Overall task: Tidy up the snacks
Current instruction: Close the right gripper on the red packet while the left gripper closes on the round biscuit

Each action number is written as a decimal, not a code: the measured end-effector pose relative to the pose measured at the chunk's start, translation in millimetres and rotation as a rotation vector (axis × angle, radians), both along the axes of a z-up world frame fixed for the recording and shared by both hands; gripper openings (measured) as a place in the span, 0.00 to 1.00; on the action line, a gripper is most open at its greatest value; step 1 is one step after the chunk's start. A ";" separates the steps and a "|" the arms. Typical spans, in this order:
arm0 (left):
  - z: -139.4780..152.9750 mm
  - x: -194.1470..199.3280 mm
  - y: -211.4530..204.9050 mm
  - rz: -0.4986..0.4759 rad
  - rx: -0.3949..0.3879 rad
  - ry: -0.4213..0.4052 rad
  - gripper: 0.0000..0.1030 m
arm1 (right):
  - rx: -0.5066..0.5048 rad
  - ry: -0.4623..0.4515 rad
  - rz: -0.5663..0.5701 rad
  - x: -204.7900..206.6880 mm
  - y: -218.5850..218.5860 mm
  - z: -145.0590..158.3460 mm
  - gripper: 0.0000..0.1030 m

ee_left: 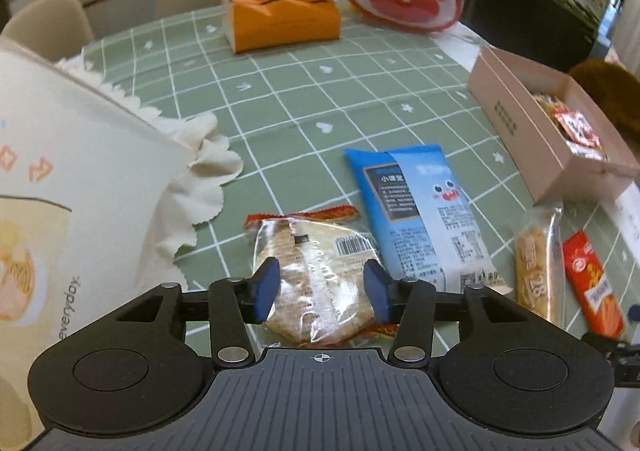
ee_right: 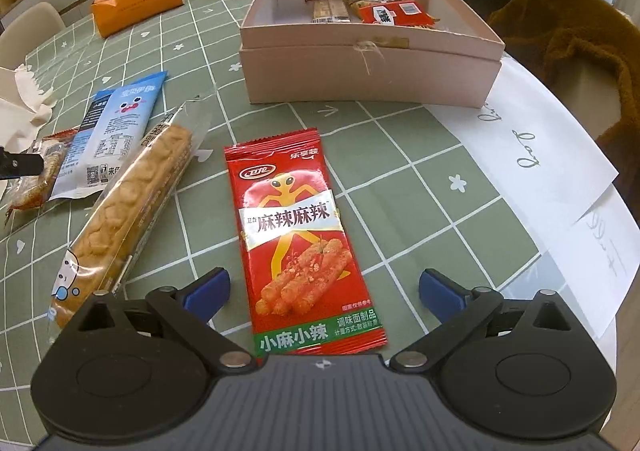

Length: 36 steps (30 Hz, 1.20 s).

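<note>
Red spicy-strip packet (ee_right: 302,239) lies flat on the green checked tabletop (ee_right: 420,179), long axis running away from the right tool (ee_right: 322,287), sealed top end toward the pink box (ee_right: 360,71). It sits centred between the fingers, neither pad touching; jaws spread wide. Right tool held low, level, aimed at the box.

Left tool (ee_left: 322,285): fingers partly closed around a clear-wrapped cracker pack (ee_left: 316,279), pads at its two sides; grip contact cannot be confirmed. Blue packet (ee_left: 420,211) just beside, biscuit bar (ee_right: 136,207) between blue and red.
</note>
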<state>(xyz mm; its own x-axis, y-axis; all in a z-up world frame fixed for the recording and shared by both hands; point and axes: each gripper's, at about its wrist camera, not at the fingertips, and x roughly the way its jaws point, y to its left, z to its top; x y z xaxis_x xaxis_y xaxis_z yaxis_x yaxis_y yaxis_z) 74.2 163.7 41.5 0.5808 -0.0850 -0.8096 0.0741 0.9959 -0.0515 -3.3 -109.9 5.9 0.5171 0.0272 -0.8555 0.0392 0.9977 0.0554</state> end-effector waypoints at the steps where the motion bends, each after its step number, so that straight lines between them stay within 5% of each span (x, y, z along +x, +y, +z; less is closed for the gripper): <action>1: 0.0 1.3 -1.0 0.003 0.005 0.000 0.52 | 0.000 -0.002 0.001 -0.2 0.5 -0.4 1.00; 9: 3.0 10.3 -13.1 0.045 0.043 0.042 0.54 | -0.002 -0.034 0.008 -5.6 0.3 -1.4 1.00; 14: -1.8 8.5 -21.9 -0.031 0.037 0.025 0.70 | -0.007 -0.036 0.003 -5.7 1.7 -1.0 1.00; 20: -10.0 10.2 -4.4 0.052 0.052 0.040 0.86 | -0.007 -0.030 0.007 -6.3 1.1 -0.6 1.00; 22: -16.7 14.9 3.4 0.080 0.029 0.094 0.85 | -0.007 -0.031 0.006 -7.2 0.7 -0.7 1.00; 31: -19.6 12.3 -2.4 0.035 0.053 0.058 0.82 | -0.006 -0.046 -0.002 -10.1 0.3 -1.0 1.00; 36: -15.0 3.0 3.6 0.015 -0.056 0.073 0.81 | -0.008 -0.057 -0.017 -12.9 1.3 -0.8 1.00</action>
